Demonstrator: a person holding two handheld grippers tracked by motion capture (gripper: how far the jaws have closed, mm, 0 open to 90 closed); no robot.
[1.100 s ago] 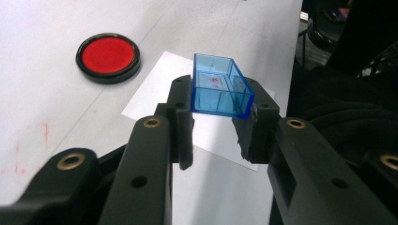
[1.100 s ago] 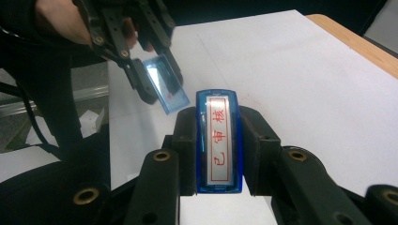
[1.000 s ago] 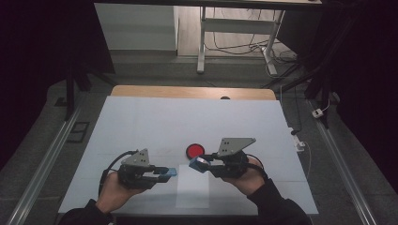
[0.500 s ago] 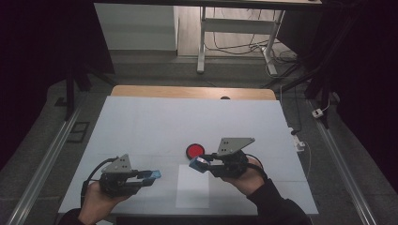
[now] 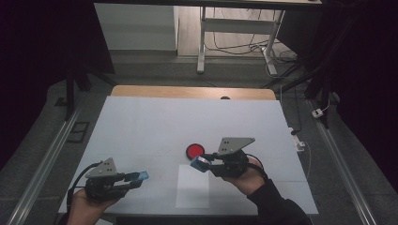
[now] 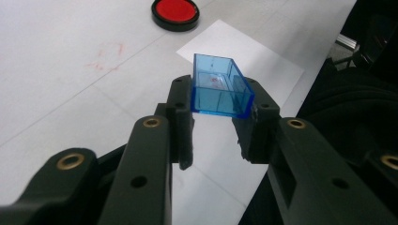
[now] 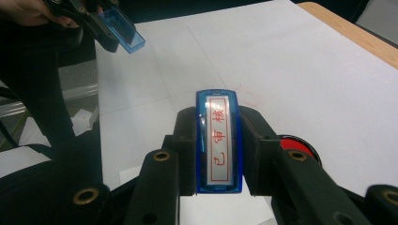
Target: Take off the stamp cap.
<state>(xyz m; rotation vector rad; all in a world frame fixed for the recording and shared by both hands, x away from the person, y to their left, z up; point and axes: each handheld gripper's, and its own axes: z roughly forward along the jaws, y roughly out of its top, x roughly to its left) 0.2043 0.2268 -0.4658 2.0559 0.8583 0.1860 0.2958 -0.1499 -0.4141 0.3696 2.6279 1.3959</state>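
Blue cap [image 6: 220, 91] clamped between left gripper [image 6: 217, 119] fingers [image 6: 180, 112]; stamp [image 7: 219, 143] – between right gripper [image 7: 219, 150] fingers.

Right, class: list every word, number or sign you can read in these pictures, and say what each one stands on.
"已审核": red characters in a red frame, on the face of the blue stamp held in the right gripper.
Clear blue cap in the left gripper: a red smudge inside, too blurred to read.
Red ink pad: no text.
White paper sheet: no text.
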